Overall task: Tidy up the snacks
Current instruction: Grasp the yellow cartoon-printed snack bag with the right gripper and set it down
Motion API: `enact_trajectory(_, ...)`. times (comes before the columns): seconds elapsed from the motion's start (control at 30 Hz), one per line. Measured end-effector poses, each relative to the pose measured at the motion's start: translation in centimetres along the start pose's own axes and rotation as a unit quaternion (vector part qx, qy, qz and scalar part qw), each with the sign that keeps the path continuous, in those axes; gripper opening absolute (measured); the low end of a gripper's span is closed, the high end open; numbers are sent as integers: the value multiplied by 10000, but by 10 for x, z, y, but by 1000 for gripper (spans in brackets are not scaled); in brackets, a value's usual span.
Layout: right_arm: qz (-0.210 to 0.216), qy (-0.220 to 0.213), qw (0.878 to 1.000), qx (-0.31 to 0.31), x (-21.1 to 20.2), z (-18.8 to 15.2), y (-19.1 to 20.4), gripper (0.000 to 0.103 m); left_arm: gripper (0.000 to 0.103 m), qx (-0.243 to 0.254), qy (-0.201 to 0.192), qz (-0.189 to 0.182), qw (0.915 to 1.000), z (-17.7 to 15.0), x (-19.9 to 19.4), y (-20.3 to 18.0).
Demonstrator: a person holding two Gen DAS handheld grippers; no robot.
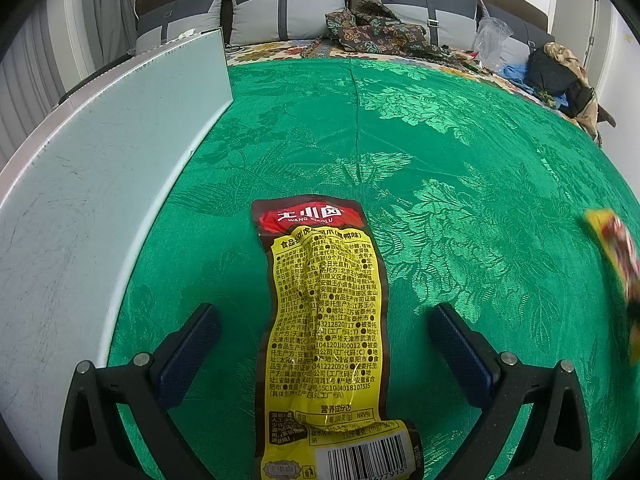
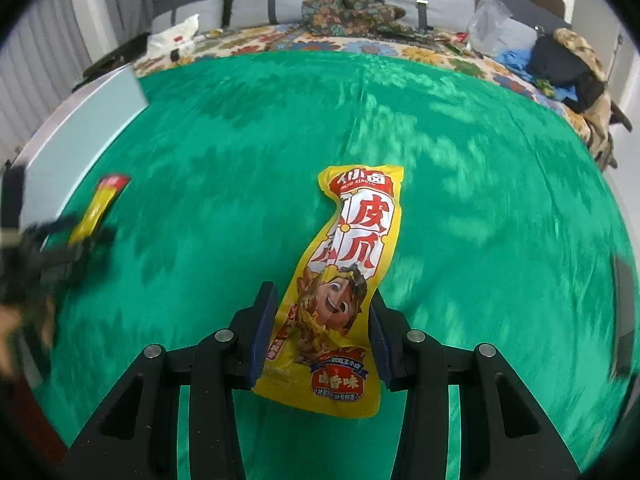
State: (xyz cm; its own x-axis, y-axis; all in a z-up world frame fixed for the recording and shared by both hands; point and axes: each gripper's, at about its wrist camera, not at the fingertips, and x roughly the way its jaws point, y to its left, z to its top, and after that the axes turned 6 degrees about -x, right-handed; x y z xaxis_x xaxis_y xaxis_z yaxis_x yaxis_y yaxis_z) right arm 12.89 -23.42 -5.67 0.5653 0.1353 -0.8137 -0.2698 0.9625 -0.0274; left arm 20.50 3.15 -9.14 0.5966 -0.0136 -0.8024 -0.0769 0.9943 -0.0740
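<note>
The right gripper [image 2: 322, 334] has its two dark-blue padded fingers [image 2: 262, 334] closed in on a yellow plastic snack packet printed with a cartoon face and red characters [image 2: 352, 276]. The pads press its lower half from either side, and the packet stands out beyond them, its red-banded top farthest from the camera. The green cloth behind it is smeared with motion blur while the packet stays sharp, so I judge it to be lifted and carried rather than lying flat. This gripper points steeply downward over the green floral-patterned brocade cloth [image 2: 480, 200] that covers the surface.

The left gripper [image 1: 324, 350] has its fingers [image 1: 192, 344] spread wide, one on each side of a second long snack packet, yellow and dark brown with its printed ingredient side and barcode facing up [image 1: 324, 320]. Neither pad touches it; the packet lies flat on the cloth, lengthwise between them. This gripper also tilts steeply down, poised over the packet.

To the left, just beside the cloth's edge, lies a pale grey-white flat board [image 1: 100, 200]; nothing rests on it in either view. Whether it is the place meant for the snacks cannot be told. At the right edge of the left view the carried yellow packet shows as a blur.

As to progress, the task looks barely begun: one packet is in hand, one still waits on the cloth, and none appears sorted or stacked.
</note>
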Motion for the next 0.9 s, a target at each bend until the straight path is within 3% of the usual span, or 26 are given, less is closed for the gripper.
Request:
enact_trajectory(0.07, -136, -183, 9997, -83, -1, -19, 8, 51, 103, 1, 0, 0, 10000, 0, 0, -1)
enact_trajectory(0.1, -239, -197, 9995, -112, 2, -27, 10, 64, 103, 1, 1, 0, 10000, 0, 0, -1)
enact_trajectory(0.2, -428, -292, 9987, -19, 9, -38, 7, 84, 103, 1, -1, -1, 10000, 0, 0, -1)
enact_trajectory(0.27, -378, -276, 9988, 131, 12, -36, -1, 88, 103, 1, 0, -2, 10000, 0, 0, -1)
enact_trajectory(0.9, -403, -264, 9987, 137, 16, -31, -4, 90, 103, 7, -1, -4, 10000, 0, 1, -1)
